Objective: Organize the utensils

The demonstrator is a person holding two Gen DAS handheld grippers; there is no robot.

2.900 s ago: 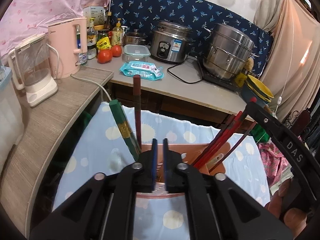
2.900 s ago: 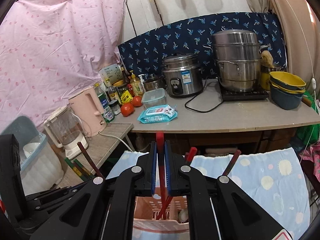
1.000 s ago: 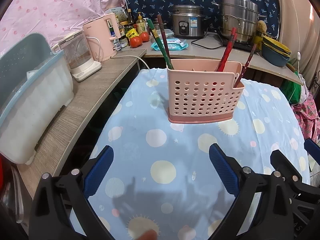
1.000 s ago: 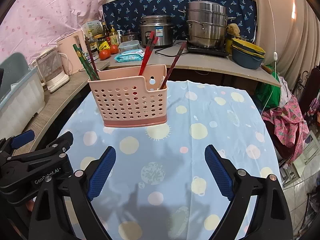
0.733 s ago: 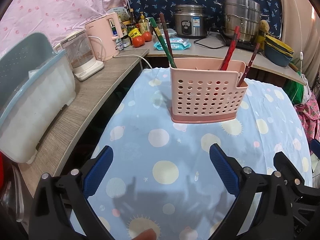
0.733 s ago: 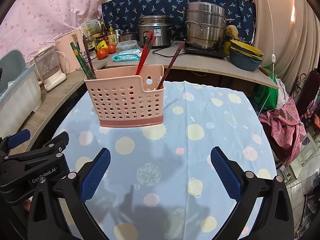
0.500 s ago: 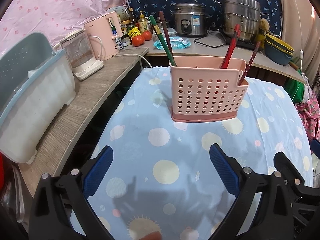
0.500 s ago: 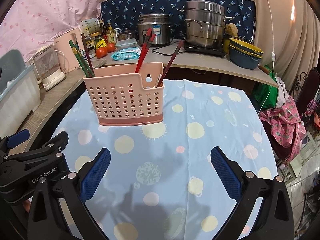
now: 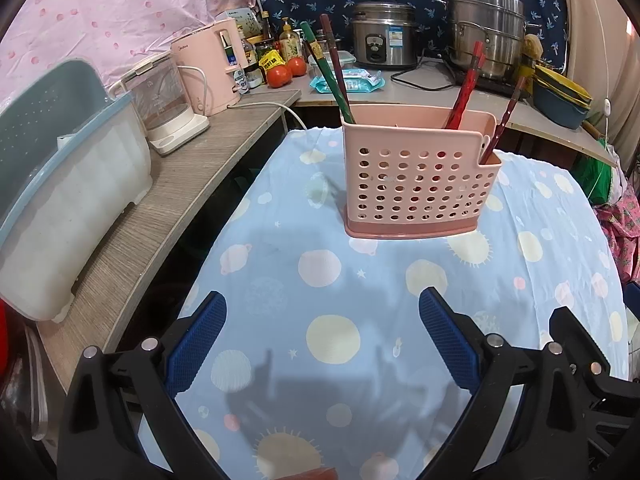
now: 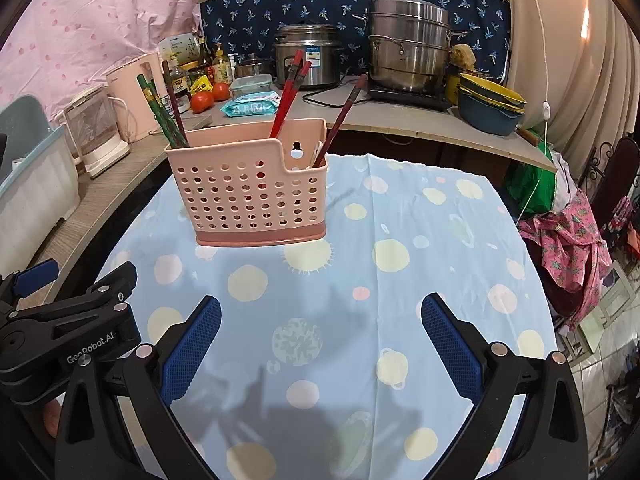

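A pink perforated utensil basket (image 9: 416,184) stands upright on the blue spotted tablecloth (image 9: 320,320); it also shows in the right wrist view (image 10: 252,196). Green and dark chopsticks (image 9: 326,68) lean in its left part, red chopsticks (image 9: 466,84) in the middle, and one dark red stick (image 9: 500,120) in the small right compartment. My left gripper (image 9: 322,336) is open and empty, well short of the basket. My right gripper (image 10: 320,340) is open and empty too, at a similar distance. The left gripper's body shows at the right wrist view's lower left (image 10: 68,320).
A white and grey bin (image 9: 60,184), a blender jug (image 9: 160,96) and a pink kettle (image 9: 208,68) stand on the wooden counter at left. A rice cooker (image 9: 382,36), steamer pots (image 9: 486,28), bowls (image 10: 488,104), tomatoes and bottles sit on the back counter. Clothes (image 10: 568,240) lie at right.
Both grippers, earlier shut over the basket, are now open and pulled back from it. The red chopsticks stay in the basket. In the last half second almost nothing moved.
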